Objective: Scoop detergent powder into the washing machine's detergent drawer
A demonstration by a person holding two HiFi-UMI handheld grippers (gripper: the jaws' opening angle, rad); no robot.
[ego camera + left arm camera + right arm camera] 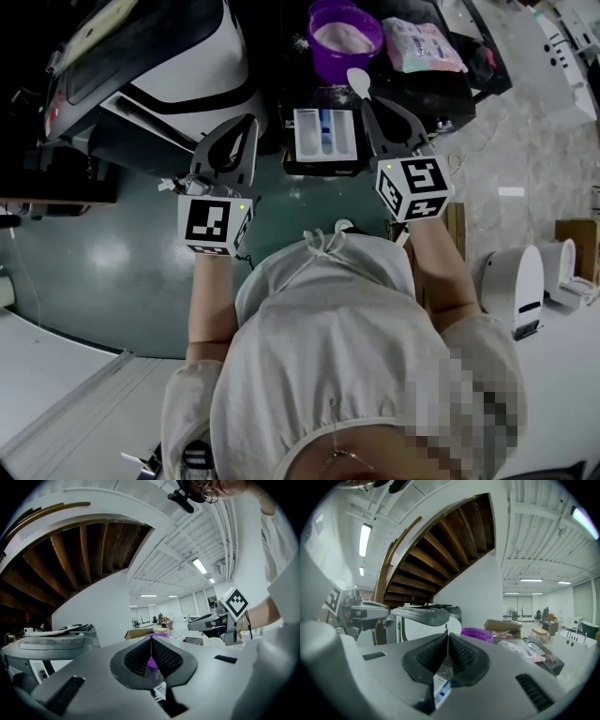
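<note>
**Both claws closed and empty; drawer lies between them**

The detergent drawer (323, 136) is a white tray with a blue insert in its middle compartment. It sits in a dark surround, directly ahead of the person and between the two gripper tips. In the right gripper view it shows as a white and blue corner (440, 692) below the jaws.

The left gripper (246, 127) has its jaws pressed together with nothing between them. Only a sliver of purple shows through the gap behind the tips (151, 639).

The right gripper (368, 105) is likewise closed tip to tip (447, 635) and grips nothing. A white scoop (358, 82) lies just beyond its tip. Whether the two touch cannot be told.

Beyond the drawer stands a purple bucket (336, 67) holding pale powder (345, 37). A pink and white packet (422, 45) lies to its right. The washing machine (178, 75) stands to the left.
</note>
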